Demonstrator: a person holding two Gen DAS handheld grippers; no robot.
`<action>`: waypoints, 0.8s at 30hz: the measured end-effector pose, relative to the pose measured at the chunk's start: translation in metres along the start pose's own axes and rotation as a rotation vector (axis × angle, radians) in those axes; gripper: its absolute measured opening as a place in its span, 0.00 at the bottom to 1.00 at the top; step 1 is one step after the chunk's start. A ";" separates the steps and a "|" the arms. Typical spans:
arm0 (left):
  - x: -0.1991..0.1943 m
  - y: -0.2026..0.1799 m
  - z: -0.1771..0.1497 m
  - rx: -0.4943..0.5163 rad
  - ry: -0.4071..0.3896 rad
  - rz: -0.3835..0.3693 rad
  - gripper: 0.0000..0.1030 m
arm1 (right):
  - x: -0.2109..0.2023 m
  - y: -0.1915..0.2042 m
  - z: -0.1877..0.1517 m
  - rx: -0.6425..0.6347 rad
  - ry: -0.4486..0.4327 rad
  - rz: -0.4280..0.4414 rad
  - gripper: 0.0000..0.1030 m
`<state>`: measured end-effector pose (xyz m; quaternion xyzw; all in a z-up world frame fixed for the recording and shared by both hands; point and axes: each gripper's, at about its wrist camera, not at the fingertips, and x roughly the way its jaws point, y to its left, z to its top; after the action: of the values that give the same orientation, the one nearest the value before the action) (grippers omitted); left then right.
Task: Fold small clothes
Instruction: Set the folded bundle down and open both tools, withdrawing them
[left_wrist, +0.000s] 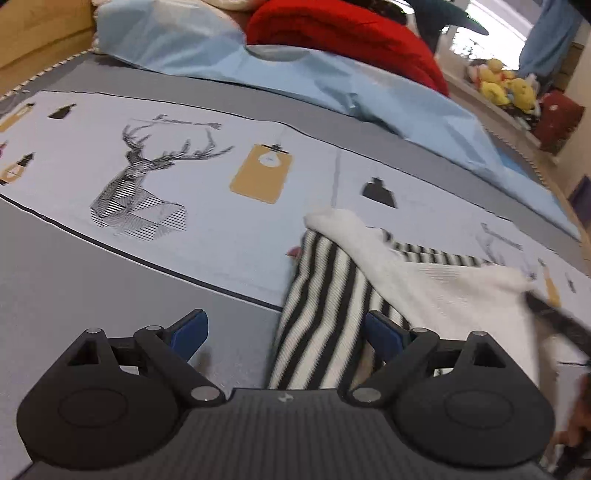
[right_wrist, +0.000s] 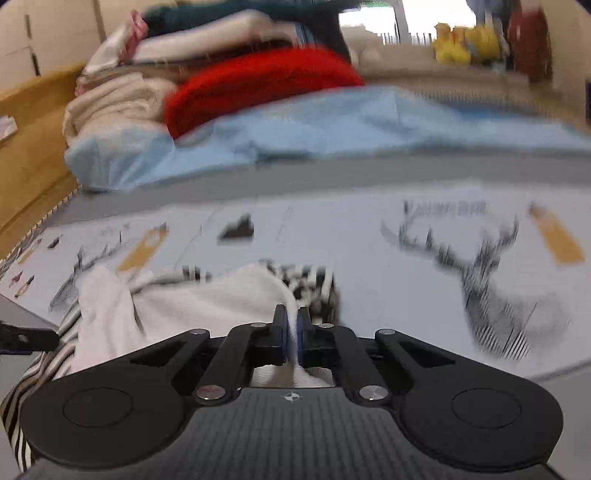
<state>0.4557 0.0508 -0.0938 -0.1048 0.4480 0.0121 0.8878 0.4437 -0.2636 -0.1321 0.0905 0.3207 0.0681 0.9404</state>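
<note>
Premises: a bedroom in a home. Evidence: a bed with a wooden frame (left_wrist: 35, 35), covered by a printed bedspread (left_wrist: 207, 221) showing a deer head and lamp motifs. At its far side lie a pale blue quilt (left_wrist: 332, 85), a red blanket (left_wrist: 343, 33) and piled cream bedding (right_wrist: 118, 99). Yellow plush toys (left_wrist: 506, 86) sit on a ledge near a bright window (right_wrist: 369, 22)

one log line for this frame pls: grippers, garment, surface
left gripper: open, over striped part | right gripper: shut on white-and-striped garment | garment: rumpled, unfolded | surface: deer-print bedspread
</note>
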 end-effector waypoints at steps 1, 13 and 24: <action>0.001 0.000 0.001 -0.002 0.000 0.006 0.92 | -0.005 -0.002 0.004 0.009 -0.025 -0.024 0.03; -0.039 -0.008 -0.024 0.185 -0.084 0.061 0.92 | -0.042 -0.012 0.006 0.067 0.001 -0.052 0.59; -0.154 0.007 -0.188 0.233 -0.104 0.032 1.00 | -0.234 0.050 -0.163 -0.111 -0.051 -0.158 0.84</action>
<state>0.2136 0.0316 -0.0800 0.0070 0.4014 -0.0203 0.9157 0.1557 -0.2374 -0.1100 0.0145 0.2987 0.0092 0.9542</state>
